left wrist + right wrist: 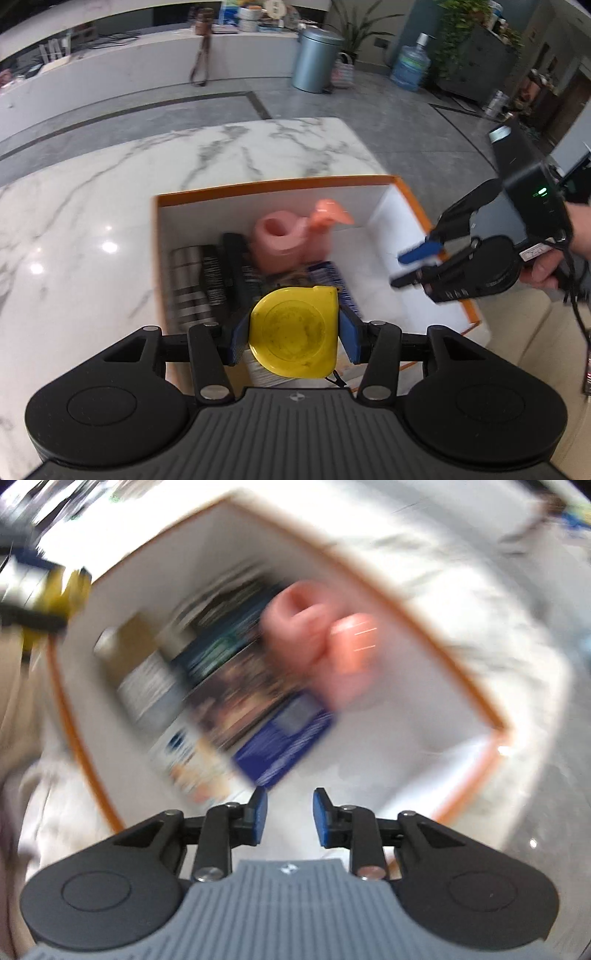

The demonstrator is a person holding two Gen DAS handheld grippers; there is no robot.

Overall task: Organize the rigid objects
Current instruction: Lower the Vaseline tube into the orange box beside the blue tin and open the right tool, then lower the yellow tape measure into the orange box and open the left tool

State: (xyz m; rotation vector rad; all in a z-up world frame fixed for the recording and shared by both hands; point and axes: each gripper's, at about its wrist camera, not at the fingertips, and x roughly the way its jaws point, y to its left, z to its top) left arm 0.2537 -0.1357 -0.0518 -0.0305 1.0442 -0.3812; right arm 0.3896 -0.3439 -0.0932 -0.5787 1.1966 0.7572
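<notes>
Two grippers hover over the box (406, 186): the left gripper (293, 338) clamps a yellow tape measure (293, 334) at the near side; the right gripper (289, 818), parted and empty, hangs right.

My right gripper (290, 818) hangs over the orange-edged box (436, 642), jaws parted with nothing between them. Through heavy blur I make out a pink object (314, 627), a blue packet (284, 738) and other packs lying inside the box. At upper left, something yellow (55, 590) shows.
</notes>
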